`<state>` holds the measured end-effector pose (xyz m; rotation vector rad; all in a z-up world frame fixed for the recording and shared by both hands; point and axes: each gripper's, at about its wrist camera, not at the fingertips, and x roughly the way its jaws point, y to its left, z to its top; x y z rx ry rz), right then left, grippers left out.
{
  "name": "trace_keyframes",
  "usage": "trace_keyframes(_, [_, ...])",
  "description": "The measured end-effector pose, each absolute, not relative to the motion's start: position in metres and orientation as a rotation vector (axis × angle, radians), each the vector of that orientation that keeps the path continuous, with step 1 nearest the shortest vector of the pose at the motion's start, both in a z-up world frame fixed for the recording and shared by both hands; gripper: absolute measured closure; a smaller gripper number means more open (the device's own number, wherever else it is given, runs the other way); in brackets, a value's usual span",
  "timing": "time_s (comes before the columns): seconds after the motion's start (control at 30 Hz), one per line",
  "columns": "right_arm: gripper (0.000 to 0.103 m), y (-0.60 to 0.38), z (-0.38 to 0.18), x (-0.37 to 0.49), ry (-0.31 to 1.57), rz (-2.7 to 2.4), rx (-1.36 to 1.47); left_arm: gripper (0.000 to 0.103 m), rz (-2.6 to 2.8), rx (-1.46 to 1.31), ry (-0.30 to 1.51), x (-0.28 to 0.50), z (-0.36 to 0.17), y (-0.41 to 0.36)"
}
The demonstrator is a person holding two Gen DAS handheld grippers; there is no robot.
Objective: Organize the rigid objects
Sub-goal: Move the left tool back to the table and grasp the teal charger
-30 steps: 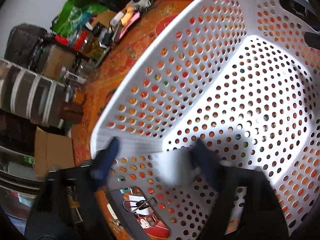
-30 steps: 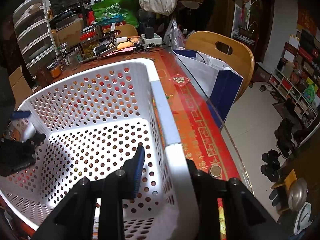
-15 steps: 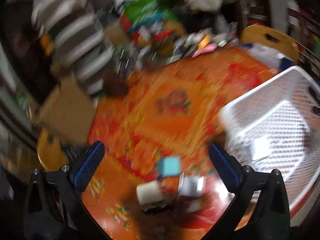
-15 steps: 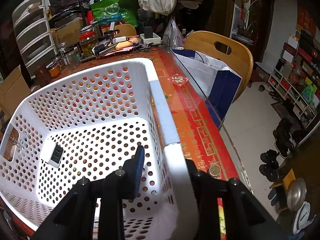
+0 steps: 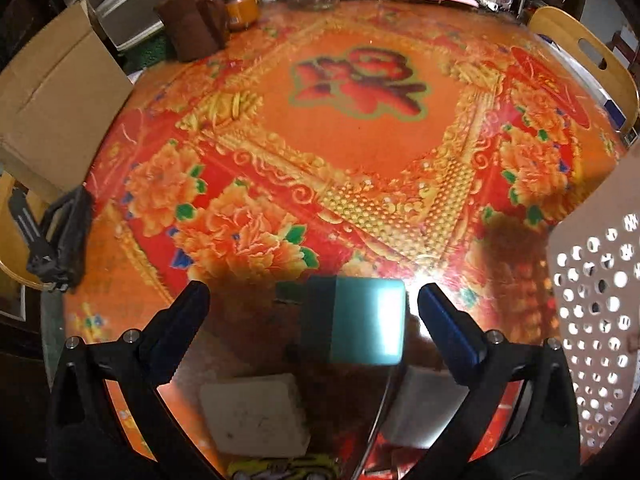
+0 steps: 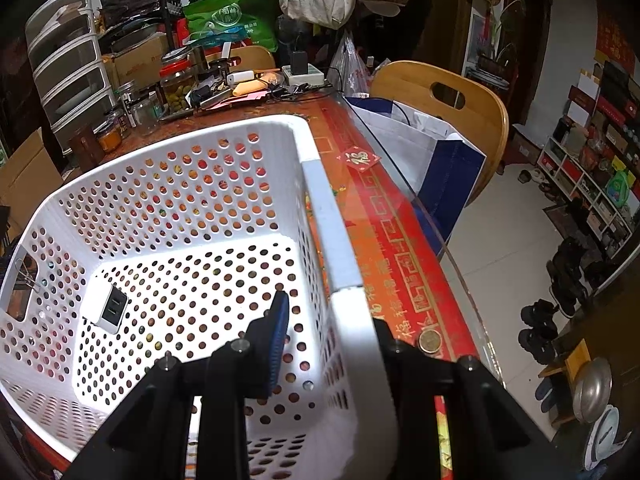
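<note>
Right wrist view is mostly filled by the white basket, sat on the red patterned table. Its rim is clenched by the right gripper, one finger inside the wall and one outside, same spot as a second ago, so the basket is just being steadied.

What's changed: a white charger is now lying on the basket floor near the far-left wall, and a second ago it wasn't there. So one rigid item can be counted as sorted.

Meanwhile the left gripper has been swung away from the basket and out over the table; only a slice of basket wall is left at the right edge of its view. Its jaws are spread wide and nothing is gripped. A teal box is sat between the fingers, not touched yet, and looks like the next pick. Two pale blocks are lying nearer the camera, one partly hidden behind a finger.
</note>
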<state>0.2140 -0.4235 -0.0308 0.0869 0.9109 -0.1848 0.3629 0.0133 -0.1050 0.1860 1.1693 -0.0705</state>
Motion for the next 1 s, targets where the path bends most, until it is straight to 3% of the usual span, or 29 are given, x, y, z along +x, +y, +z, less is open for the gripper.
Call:
trace_keyframes(0.1, [0.075, -0.424, -0.031, 0.213, 0.911, -0.183, 0.089, 0.008, -0.076, 0.160, 1.176, 0.365, -0.110, 0.012])
trace_keyframes(0.17, [0.075, -0.423, -0.032, 0.213, 0.909, -0.185, 0.089, 0.017, -0.080, 0.136, 1.179, 0.366, -0.111, 0.013])
trace_keyframes(0.23, [0.075, -0.423, -0.031, 0.213, 0.909, -0.184, 0.089, 0.035, -0.090, 0.106, 1.182, 0.367, -0.108, 0.015])
trace_keyframes(0.3, [0.075, -0.423, -0.031, 0.213, 0.909, -0.185, 0.090, 0.043, -0.098, 0.084, 1.181, 0.368, -0.106, 0.019])
trace_keyframes(0.47, [0.075, -0.423, -0.032, 0.213, 0.910, -0.185, 0.087, 0.043, -0.039, 0.118, 1.095, 0.355, -0.096, 0.017])
trace_keyframes(0.6, [0.075, -0.423, -0.032, 0.212, 0.912, -0.184, 0.082, 0.043, 0.105, 0.249, 0.889, 0.332, -0.057, 0.009])
trace_keyframes(1.0, [0.075, -0.423, -0.030, 0.213, 0.911, -0.180, 0.086, 0.043, 0.136, 0.274, 0.738, 0.294, -0.004, -0.001])
